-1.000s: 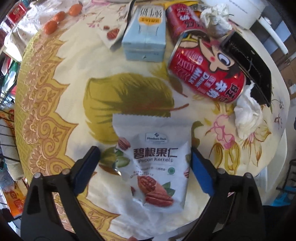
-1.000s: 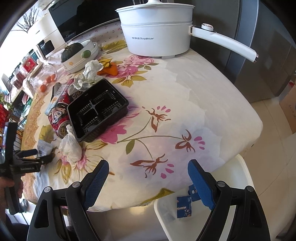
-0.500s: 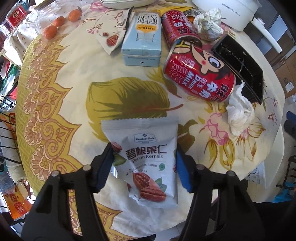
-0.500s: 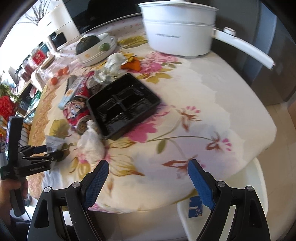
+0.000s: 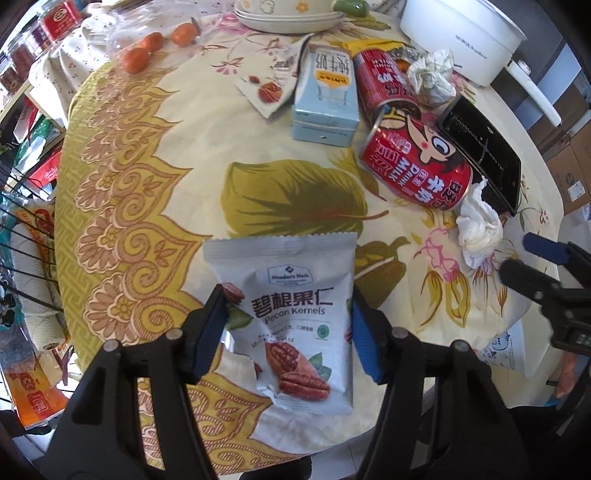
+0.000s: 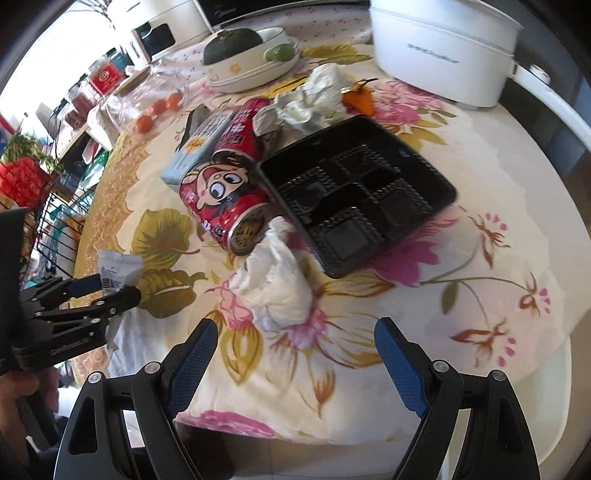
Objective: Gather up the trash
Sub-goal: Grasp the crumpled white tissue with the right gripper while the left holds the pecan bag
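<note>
My left gripper (image 5: pixel 287 306) is shut on a white pecan kernels packet (image 5: pixel 288 291), its blue pads pressing both side edges and holding it just above the tablecloth. In the right wrist view the same packet (image 6: pixel 118 267) sticks out of the left gripper (image 6: pixel 114 288) at the table's left edge. My right gripper (image 6: pixel 293 328) hovers over the near edge; its jaws are closing slightly with nothing between them. A crumpled white tissue (image 6: pixel 277 284) lies just beyond its fingertips. Behind the tissue are a lying red cartoon can (image 6: pixel 221 199) and a black plastic tray (image 6: pixel 362 192).
Further back lie a second red can (image 5: pixel 384 81), a light blue milk carton (image 5: pixel 327 99), a torn snack packet (image 5: pixel 273 88) and a crumpled wrapper (image 5: pixel 432 77). A white pot (image 5: pixel 458 33), a bowl on plates (image 6: pixel 251 62) and small orange fruits (image 5: pixel 136 59) line the far side.
The left gripper's jaws closed onto the pecan packet and raised it off the cloth. The right gripper swung left over the table, bringing the white tissue close in front of it.
</note>
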Demonstrator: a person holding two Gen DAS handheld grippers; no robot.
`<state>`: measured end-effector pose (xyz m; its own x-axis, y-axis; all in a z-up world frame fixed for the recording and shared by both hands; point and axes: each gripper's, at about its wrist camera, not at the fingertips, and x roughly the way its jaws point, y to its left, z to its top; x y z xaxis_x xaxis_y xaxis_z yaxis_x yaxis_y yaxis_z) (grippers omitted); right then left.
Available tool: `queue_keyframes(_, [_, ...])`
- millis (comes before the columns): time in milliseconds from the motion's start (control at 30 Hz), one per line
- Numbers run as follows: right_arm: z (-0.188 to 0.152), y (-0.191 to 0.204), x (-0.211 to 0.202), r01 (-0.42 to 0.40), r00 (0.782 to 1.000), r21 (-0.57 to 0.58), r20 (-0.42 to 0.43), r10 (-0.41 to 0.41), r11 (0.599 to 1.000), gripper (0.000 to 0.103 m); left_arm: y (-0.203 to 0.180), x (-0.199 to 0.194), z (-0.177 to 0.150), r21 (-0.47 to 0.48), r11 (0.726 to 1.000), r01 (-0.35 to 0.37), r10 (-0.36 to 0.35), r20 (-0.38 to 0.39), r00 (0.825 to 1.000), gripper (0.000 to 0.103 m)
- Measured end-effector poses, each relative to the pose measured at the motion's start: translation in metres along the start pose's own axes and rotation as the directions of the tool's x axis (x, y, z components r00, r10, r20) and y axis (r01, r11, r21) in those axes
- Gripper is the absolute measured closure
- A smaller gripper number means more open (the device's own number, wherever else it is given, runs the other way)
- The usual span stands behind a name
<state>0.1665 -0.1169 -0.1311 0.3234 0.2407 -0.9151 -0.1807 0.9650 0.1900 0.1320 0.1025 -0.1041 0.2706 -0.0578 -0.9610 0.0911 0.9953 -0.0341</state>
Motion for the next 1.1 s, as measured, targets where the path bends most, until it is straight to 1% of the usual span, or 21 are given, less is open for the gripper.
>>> queue_keyframes(33, [0.001,0.002,0.003,-0.003,1.000,-0.004,-0.003,0.003,1.000,0.020,-0.002,-0.001,-0.001,-0.003,1.000,0.001,-0.001,0.002,1.000,0.039])
queue_keyframes(100, [0.003,0.006,0.010,-0.010,1.000,-0.012,-0.013,0.010,1.000,0.029,0.003,-0.006,-0.004,-0.012,1.000,0.009,-0.009,0.004,1.000,0.039])
queue_keyframes(133, [0.003,0.008,0.013,-0.012,1.000,-0.018,-0.020,0.012,1.000,0.030,0.003,-0.008,-0.005,-0.016,1.000,0.012,-0.012,0.004,1.000,0.039])
queue_keyframes(167, [0.003,0.010,0.018,-0.009,1.000,-0.025,-0.027,0.009,1.000,0.032,0.004,-0.009,-0.006,-0.019,1.000,0.016,-0.016,0.005,1.000,0.039])
queue_keyframes(267, [0.003,0.016,0.029,0.010,0.999,-0.047,-0.039,-0.012,0.999,0.044,0.009,-0.014,-0.008,-0.021,0.999,0.024,-0.024,0.012,1.000,0.039])
queue_keyframes(300, [0.003,0.017,0.031,0.013,0.999,-0.053,-0.041,-0.015,0.998,0.046,0.007,-0.013,-0.008,-0.021,0.999,0.025,-0.025,0.013,1.000,0.039])
queue_keyframes(367, [0.003,0.019,0.034,0.021,0.999,-0.059,-0.036,-0.023,0.998,0.048,0.008,-0.013,-0.009,-0.016,1.000,0.027,-0.027,0.012,1.000,0.039])
queue_keyframes(433, [0.004,0.020,0.034,0.018,0.999,-0.059,-0.034,-0.020,0.998,0.053,0.007,-0.012,-0.009,-0.013,1.000,0.026,-0.026,0.007,1.000,0.039])
queue_keyframes(500, [0.005,0.018,0.034,0.017,0.999,-0.061,-0.035,-0.019,0.998,0.064,0.000,-0.008,-0.011,-0.019,0.999,0.027,-0.027,0.000,1.000,0.039])
queue_keyframes(600, [0.006,0.015,0.034,0.015,0.999,-0.069,-0.035,-0.017,0.998,0.071,-0.003,-0.008,-0.009,-0.028,0.999,0.038,-0.038,0.001,0.999,0.039])
queue_keyframes(733, [0.005,0.008,0.029,0.005,0.999,-0.057,-0.043,-0.008,0.998,0.073,-0.005,-0.009,-0.005,-0.031,0.998,0.049,-0.048,0.011,0.999,0.039])
queue_keyframes(900, [0.002,0.004,0.015,-0.018,0.999,-0.064,-0.030,0.016,0.998,0.073,-0.010,-0.010,-0.004,-0.013,0.998,0.059,-0.059,0.011,0.998,0.039])
queue_keyframes(1100, [-0.001,-0.001,-0.002,-0.042,0.999,-0.058,-0.012,0.041,0.997,0.073,-0.017,-0.011,-0.001,-0.026,0.996,0.086,-0.086,0.016,0.996,0.039])
